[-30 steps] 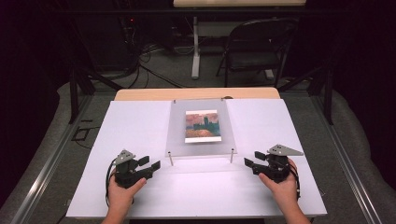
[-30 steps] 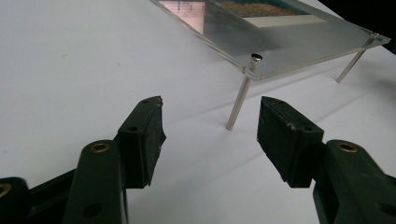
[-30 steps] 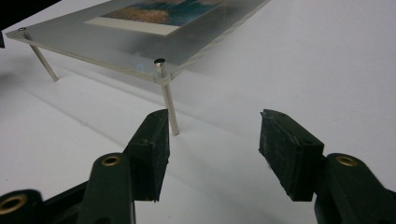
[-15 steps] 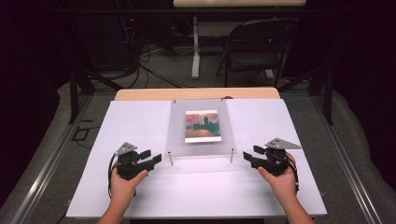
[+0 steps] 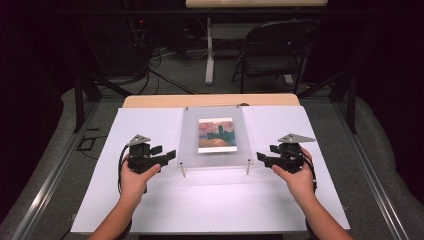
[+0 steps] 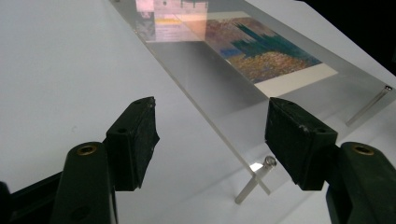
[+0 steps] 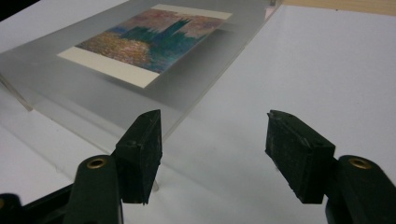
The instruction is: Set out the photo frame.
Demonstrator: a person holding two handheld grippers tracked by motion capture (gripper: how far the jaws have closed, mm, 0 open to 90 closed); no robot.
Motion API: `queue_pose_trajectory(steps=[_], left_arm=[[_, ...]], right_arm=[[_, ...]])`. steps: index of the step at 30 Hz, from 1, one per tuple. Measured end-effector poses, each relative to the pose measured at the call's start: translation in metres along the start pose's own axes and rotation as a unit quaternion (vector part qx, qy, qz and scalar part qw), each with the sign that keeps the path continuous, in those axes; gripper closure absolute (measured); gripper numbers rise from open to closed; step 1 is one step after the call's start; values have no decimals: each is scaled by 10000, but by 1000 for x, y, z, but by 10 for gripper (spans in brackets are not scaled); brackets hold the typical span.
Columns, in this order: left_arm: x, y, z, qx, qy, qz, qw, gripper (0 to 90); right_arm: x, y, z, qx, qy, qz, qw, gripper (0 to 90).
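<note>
Clear plastic picture frame [image 5: 216, 136] sits between the left gripper [image 5: 169, 155] and right gripper [image 5: 261, 159]; both jaws just opened wider, holding nothing.

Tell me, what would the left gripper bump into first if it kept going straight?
Probably the near corner of the clear acrylic picture frame on its thin metal post; the open left gripper points there.

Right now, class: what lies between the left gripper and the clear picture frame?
Bare white table, seen in the high view. The open left gripper has nothing between its jaws and the clear picture frame.
</note>
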State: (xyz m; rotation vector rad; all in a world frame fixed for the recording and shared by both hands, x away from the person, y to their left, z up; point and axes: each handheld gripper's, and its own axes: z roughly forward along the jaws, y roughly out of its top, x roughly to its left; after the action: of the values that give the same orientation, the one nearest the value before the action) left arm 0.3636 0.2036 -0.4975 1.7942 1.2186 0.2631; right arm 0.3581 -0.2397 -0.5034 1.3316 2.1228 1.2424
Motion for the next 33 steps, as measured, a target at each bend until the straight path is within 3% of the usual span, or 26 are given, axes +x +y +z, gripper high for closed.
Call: queue_pose_trajectory(steps=[3, 7, 13, 16, 21, 27, 33], left_arm=[[0, 10, 1, 20, 20, -3, 10000, 339], [-1, 22, 3, 27, 47, 31, 10000, 339], [2, 38, 13, 102, 63, -62, 9999, 339], [4, 45, 18, 137, 50, -128, 9998, 342], [6, 60, 28, 112, 283, -150, 9994, 345], [10, 77, 38, 75, 573, -126, 9982, 345], [16, 91, 47, 47, 607, -102, 9981, 371]], right_arm=[[-2, 6, 2, 28, 49, 85, 9999, 347], [-5, 23, 6, 133, -60, -15, 9999, 341], [-7, 43, 15, 164, -131, -110, 9997, 341], [-8, 51, 23, 123, -146, -27, 9998, 349], [-7, 65, 36, 227, -114, -39, 9997, 360], [-13, 81, 55, 292, -280, 16, 9992, 382], [-20, 96, 70, 284, -356, 151, 9988, 399]])
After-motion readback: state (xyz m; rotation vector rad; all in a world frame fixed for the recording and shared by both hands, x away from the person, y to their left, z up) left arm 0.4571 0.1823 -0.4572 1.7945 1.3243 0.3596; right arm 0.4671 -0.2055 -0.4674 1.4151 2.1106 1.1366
